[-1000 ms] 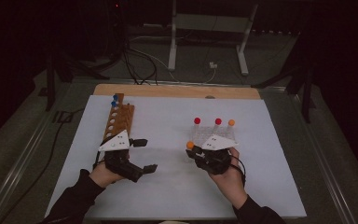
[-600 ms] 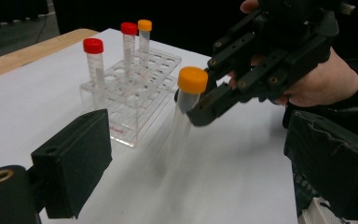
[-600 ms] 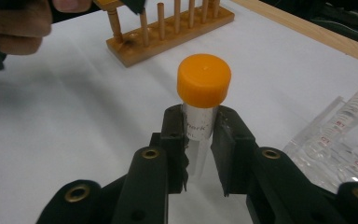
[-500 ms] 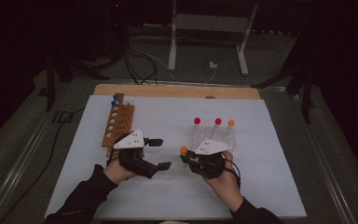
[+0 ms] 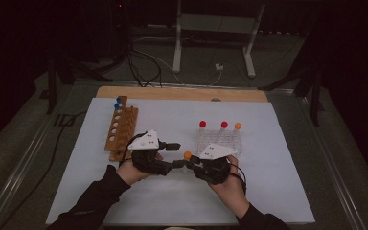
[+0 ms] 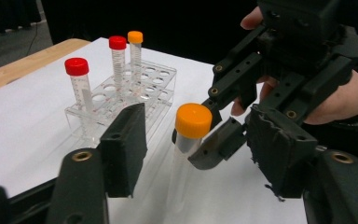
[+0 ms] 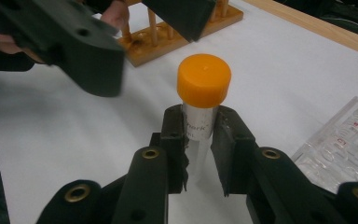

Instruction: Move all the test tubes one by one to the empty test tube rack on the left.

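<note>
tube (image 7: 198, 122) between left tool (image 6: 196, 140) pads

bare white mat (image 5: 172, 201) near the person, wooden rack (image 5: 120, 128) blocking left, clear rack (image 5: 219, 140) blocking right

Left tongs (image 5: 176, 154): in my left hand (image 5: 129, 171), forearm entering from the bottom left, sleeve dark. They point level toward my right hand. Jaws part open and just been closing, the tube (image 6: 189, 140) standing between them, pads not yet on it. Grey plate on top, tilted.

Right tongs (image 5: 188, 165): in my right hand (image 5: 232, 184), forearm entering from the bottom right, sleeve dark. They point level toward the left tongs, tips nearly meeting them. Jaws clamped on the tube just under its cap, holding it upright. Fingers (image 6: 254, 18) wrapped round the body; cable looping beside the wrist.
</note>
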Tool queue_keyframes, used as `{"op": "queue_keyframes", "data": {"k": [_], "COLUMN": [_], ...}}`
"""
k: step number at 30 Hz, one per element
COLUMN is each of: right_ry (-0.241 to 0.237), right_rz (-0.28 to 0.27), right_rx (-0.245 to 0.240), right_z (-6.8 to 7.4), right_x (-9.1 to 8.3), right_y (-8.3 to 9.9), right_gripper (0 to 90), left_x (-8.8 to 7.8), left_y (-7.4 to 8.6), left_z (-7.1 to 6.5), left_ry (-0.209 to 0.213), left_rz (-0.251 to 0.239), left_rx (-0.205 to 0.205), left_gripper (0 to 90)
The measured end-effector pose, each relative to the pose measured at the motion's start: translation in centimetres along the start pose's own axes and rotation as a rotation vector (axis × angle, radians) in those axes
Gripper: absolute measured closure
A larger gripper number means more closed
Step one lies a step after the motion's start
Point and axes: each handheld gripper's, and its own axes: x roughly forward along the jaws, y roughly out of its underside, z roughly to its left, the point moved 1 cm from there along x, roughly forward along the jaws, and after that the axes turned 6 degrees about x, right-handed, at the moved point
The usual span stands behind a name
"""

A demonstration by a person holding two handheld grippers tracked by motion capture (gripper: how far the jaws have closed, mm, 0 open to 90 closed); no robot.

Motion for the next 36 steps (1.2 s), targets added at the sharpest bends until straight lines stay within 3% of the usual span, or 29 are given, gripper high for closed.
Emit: {"op": "queue_keyframes", "data": {"k": [17, 25, 32, 36], "right_ry": [0.000, -0.005, 0.006, -0.014], "right_rz": [-0.001, -0.007, -0.030, -0.042], "right_rx": [-0.003, 0.001, 0.012, 0.018], "right_z": [0.1, 0.0, -0.3, -0.6], "right_x": [0.0, -0.1, -0.3, -0.5], "right_y": [0.0, 0.0, 0.0, -0.2], "right_gripper": [74.4, 73.3, 60.4, 52.1], "left_x": [1.8, 1.5, 0.4, -0.8], "left_y": [0.0, -0.1, -0.7, -1.1], "left_z": [0.1, 0.1, 0.6, 1.3], "left_ry": [0.008, -0.001, -0.033, -0.064], "left_rz": [0.022, 0.025, 0.017, 0.010], "left_rx": [0.022, 0.035, 0.037, 0.027], "left_gripper": [69.7, 71.4, 71.5, 71.5]}}
